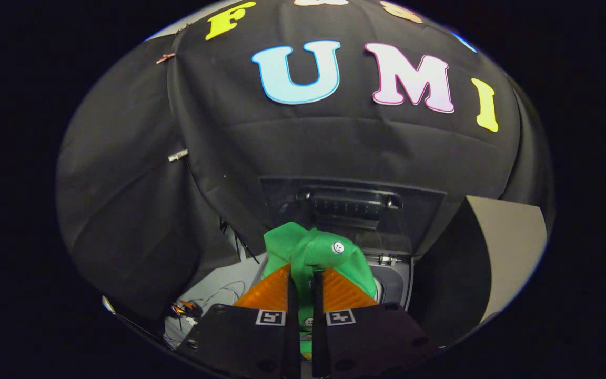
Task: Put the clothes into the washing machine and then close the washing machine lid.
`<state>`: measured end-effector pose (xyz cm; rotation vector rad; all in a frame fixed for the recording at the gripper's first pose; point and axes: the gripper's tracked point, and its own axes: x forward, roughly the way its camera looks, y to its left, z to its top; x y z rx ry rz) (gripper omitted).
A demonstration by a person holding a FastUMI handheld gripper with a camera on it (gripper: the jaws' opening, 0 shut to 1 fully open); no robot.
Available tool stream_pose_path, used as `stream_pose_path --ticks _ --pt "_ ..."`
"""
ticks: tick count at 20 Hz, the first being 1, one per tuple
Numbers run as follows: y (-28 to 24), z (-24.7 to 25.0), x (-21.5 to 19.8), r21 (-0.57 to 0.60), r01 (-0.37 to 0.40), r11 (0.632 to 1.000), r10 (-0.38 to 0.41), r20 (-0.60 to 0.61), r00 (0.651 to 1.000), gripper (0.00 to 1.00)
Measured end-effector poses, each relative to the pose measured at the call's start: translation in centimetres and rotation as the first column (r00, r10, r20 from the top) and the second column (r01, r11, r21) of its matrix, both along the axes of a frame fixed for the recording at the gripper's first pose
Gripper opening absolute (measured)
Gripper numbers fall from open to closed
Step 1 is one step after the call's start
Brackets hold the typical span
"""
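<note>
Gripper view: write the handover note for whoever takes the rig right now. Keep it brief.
Gripper: its fingers are shut on a green garment with white buttons, pinching a fold that bunches up just ahead of them.
Washing machine: just beyond the garment; its lid stands raised behind the opening, against the black cloth wall.
Done: the garment is picked up and held near the opening.
Left: lower the garment into the machine, let go, then shut the lid. Whether more clothes wait elsewhere cannot be told from here.
</note>
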<state>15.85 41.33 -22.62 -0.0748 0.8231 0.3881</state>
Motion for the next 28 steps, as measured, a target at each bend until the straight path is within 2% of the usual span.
stream_pose_path --ticks 12,19,25,28 --pt "-5.0 -13.2 3.2 -0.106 0.147 0.983 -0.148 -0.002 0.989 0.13" --pt "-4.3 -17.5 5.0 -0.123 0.127 0.984 -0.129 -0.01 0.992 0.15" --pt "-4.1 -16.9 4.9 -0.114 0.19 0.975 -0.181 0.089 0.98 1.0" --pt "-3.2 -14.5 4.9 -0.074 0.174 0.982 -0.16 0.164 0.974 1.0"
